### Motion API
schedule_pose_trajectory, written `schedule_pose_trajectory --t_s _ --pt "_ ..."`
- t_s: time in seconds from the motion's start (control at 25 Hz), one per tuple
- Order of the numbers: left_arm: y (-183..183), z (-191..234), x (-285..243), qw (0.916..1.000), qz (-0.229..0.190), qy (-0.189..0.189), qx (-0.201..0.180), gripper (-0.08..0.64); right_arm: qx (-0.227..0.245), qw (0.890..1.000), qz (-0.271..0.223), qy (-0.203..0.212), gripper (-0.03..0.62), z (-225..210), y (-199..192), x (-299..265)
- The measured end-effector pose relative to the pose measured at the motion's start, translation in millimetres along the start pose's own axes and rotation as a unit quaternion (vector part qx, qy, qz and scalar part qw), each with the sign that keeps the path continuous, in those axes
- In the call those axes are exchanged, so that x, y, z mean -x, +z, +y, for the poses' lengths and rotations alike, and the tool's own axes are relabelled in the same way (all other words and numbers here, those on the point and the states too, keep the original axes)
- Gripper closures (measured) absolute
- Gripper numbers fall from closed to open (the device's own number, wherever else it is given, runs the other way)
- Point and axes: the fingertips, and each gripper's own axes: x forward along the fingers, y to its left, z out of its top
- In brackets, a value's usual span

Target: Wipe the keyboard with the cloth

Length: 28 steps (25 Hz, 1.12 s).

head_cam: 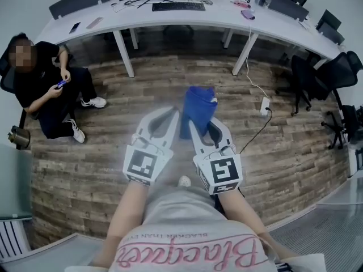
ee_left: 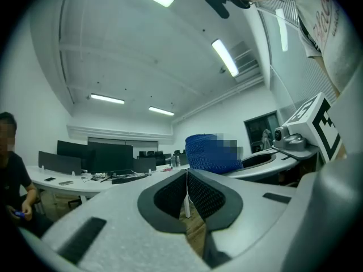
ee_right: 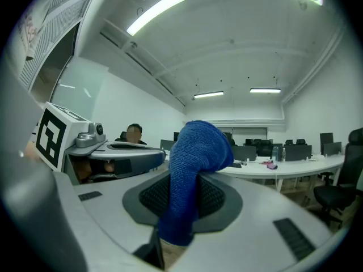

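Cloth [head_cam: 198, 109]: blue, knitted texture, clamped between the pads of the right gripper [head_cam: 204, 127]. In the right gripper view the cloth [ee_right: 190, 174] rises out from between the jaws, folds over ahead of the tips and leans toward the left gripper's side. A short end hangs behind the pads.

Arm pose: both forearms are bare and reach forward from the torso, converging slightly. The two grippers are held side by side above the wooden floor [head_cam: 85, 174], tips pointing away from the body. The marker cubes [head_cam: 142, 164] sit nearest the body and do not touch each other.

Left gripper [head_cam: 169, 118]: clenched, with nothing in it. In its own view the left gripper [ee_left: 186, 188] has its pads meeting along one seam. The cloth [ee_left: 210, 152] shows just beyond and to the right of its tips.

Right gripper [ee_right: 190, 200]: closed on the cloth, with the jaws held apart only by the fabric.

Writing: the shirt [head_cam: 193, 248] carries pink script, seen upside down, beginning "Blac". A smaller line above it reads "BLACKER THAN"; the rest cannot be made out.

Keyboard [head_cam: 178, 6]: black, lying flat on the white counter [head_cam: 227, 13], straight ahead of both grippers and well apart from them. The cloth does not touch it.

A seated person [head_cam: 45, 84] is far left of the left gripper.
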Motion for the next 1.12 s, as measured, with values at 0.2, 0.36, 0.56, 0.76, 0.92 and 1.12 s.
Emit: schedule_pose_trajectory --t_s 0.2,0.36,0.56,0.76,0.92,1.12 --pt "-3 -13 -9 0.9998 0.017 0.005 -0.005 0.554 -0.013 1.0 0.0 0.006 0.503 -16 -6 7" --pt "-3 -14 -17 0.9997 0.019 0.005 -0.011 0.554 -0.011 1.0 -0.01 0.007 0.503 -22 -6 6" --pt "-7 -7 -32 0.9997 0.021 0.001 -0.011 0.554 0.0 1.0 -0.012 0.007 0.503 -30 -4 -4" --pt "-12 10 -56 0.9998 0.016 -0.004 0.007 0.554 0.006 1.0 -0.008 -0.003 0.503 -46 -5 -27" --pt "-17 30 -80 0.9998 0.008 -0.007 0.014 0.554 0.013 1.0 -0.003 -0.008 0.503 -59 -5 -52" --pt "-23 73 -114 0.9999 0.001 -0.005 0.013 0.554 0.021 1.0 0.001 -0.012 0.503 -77 -1 -98"
